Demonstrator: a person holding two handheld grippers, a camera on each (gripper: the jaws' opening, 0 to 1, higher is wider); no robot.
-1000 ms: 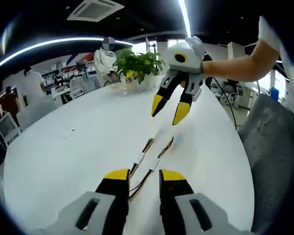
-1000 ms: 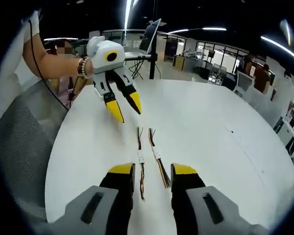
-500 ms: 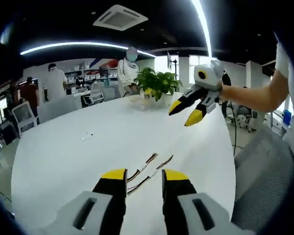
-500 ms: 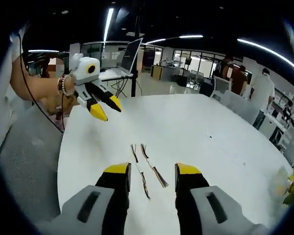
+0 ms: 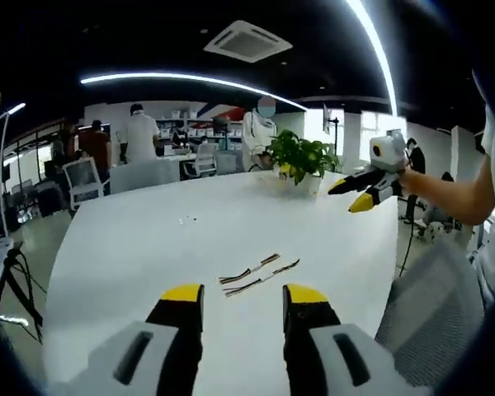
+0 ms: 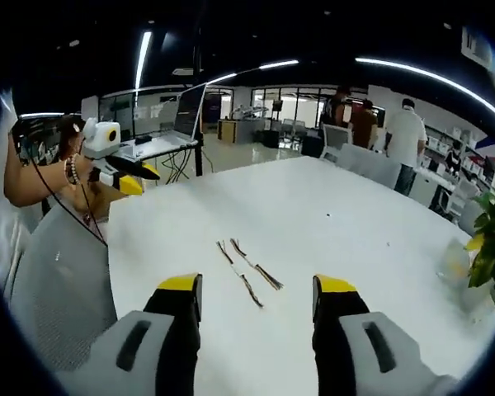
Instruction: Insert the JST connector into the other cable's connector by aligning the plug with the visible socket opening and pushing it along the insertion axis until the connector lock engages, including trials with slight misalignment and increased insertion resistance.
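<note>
Both tongs (image 5: pixel 241 299) (image 6: pixel 256 287) gaped wide, empty; two light, floppy cables (image 5: pixel 258 275) lay at 12 o'clock on the tabletop (image 5: pixel 132 247), probably best pinched by their stiff plugs.

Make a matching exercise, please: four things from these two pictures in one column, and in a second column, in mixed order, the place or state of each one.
Things:
1. two cables
2. potted plant
3. left claw
4. right claw

Places or states:
A. at the far edge of the white table, in the left gripper view
B. open, holding nothing, in the right gripper view
C. lying side by side on the table, not joined
D. open, holding nothing, in the left gripper view

Pairs: 1-C, 2-A, 3-D, 4-B
</note>
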